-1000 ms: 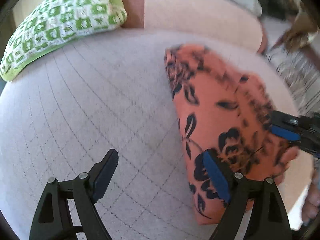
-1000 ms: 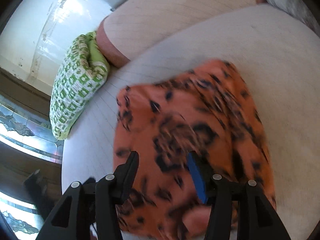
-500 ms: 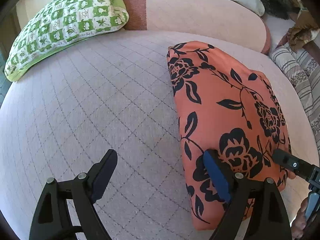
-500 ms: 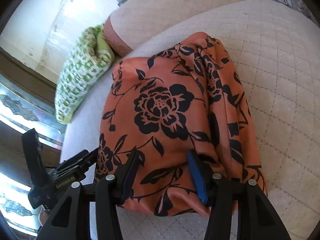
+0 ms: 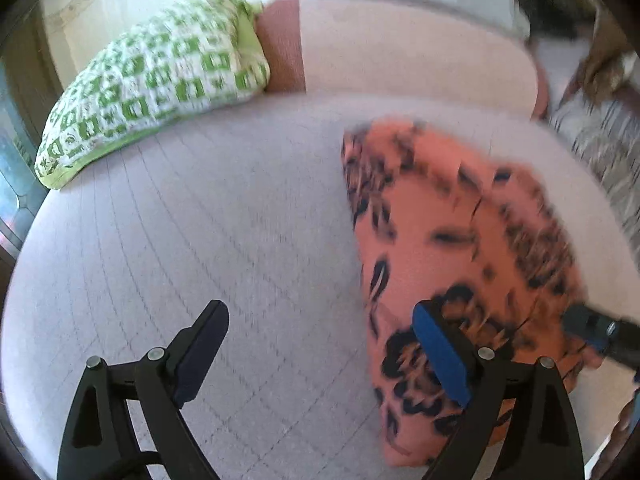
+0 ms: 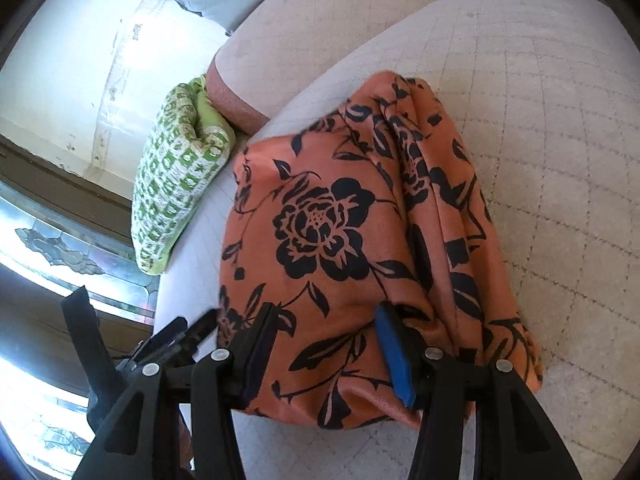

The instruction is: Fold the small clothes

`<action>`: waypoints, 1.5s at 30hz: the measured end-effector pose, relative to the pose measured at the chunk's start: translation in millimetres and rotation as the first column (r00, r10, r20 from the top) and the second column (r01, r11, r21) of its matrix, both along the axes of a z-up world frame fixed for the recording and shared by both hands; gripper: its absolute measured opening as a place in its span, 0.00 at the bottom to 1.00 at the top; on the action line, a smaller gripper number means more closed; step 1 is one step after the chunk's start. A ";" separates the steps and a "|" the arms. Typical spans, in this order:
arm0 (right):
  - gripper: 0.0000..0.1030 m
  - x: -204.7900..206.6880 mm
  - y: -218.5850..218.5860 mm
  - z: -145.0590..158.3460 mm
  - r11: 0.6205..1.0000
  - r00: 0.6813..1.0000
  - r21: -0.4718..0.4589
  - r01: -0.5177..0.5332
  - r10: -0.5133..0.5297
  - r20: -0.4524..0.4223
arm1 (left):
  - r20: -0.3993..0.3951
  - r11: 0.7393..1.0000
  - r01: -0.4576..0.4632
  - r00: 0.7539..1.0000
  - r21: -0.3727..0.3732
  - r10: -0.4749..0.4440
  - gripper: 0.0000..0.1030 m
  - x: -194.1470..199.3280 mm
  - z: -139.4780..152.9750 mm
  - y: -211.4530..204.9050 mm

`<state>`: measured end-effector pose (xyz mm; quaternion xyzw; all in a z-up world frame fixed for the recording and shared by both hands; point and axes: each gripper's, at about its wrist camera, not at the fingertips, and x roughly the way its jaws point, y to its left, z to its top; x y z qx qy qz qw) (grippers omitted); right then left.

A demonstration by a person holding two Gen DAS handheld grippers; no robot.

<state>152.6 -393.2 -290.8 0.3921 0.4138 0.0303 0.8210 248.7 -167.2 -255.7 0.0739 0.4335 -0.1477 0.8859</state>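
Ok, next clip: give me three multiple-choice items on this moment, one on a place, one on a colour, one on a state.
1. The green-and-white pillow lies:
A. on the garment
B. at the cushion's far left edge
C. between the fingers

2. The garment is:
A. orange with black flowers
B. plain blue
C. grey striped

3. The right gripper is:
A. shut on the pillow
B. out of view
C. open, fingers spread over the garment's near edge

Answers: B, it rests apart from the garment; A, the print shows clearly; C, a wide gap shows.

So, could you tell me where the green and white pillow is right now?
The green and white pillow lies at the far left of the quilted cushion, against the backrest, well apart from the orange floral garment.
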 end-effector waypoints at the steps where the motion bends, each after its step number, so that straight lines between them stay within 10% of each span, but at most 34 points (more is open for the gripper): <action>1: 0.54 -0.7 -1.2 5.9 1.000 1.000 -0.016 -0.004 0.004 0.013 | 0.016 1.000 -0.003 1.000 -0.019 0.003 0.91 1.4 3.7 1.6; 8: 0.63 6.0 -19.8 47.7 0.998 0.980 -0.047 0.039 -0.029 0.197 | -0.014 0.999 -0.037 0.999 0.003 0.037 0.91 29.7 -4.4 -6.5; 20: 0.63 88.1 -59.7 -17.7 0.997 0.999 0.058 0.048 -0.047 -0.013 | -0.049 0.997 0.008 0.999 0.071 -0.004 0.94 41.5 -31.4 -31.7; 34: 0.63 48.1 -35.3 31.6 1.000 0.996 0.014 0.025 -0.027 0.085 | 0.043 0.993 0.032 0.998 0.116 -0.037 0.95 14.5 -9.9 -39.3; 42: 0.21 65.5 -31.9 -11.7 0.998 0.996 -0.035 0.048 -0.051 -0.077 | 0.026 0.993 0.034 0.999 0.109 -0.037 0.95 16.1 -17.0 -37.3; 45: 0.21 68.4 -31.3 -11.5 0.998 0.995 -0.036 0.050 -0.053 -0.085 | 0.018 0.995 0.028 0.999 0.100 -0.030 0.95 17.7 -17.4 -36.5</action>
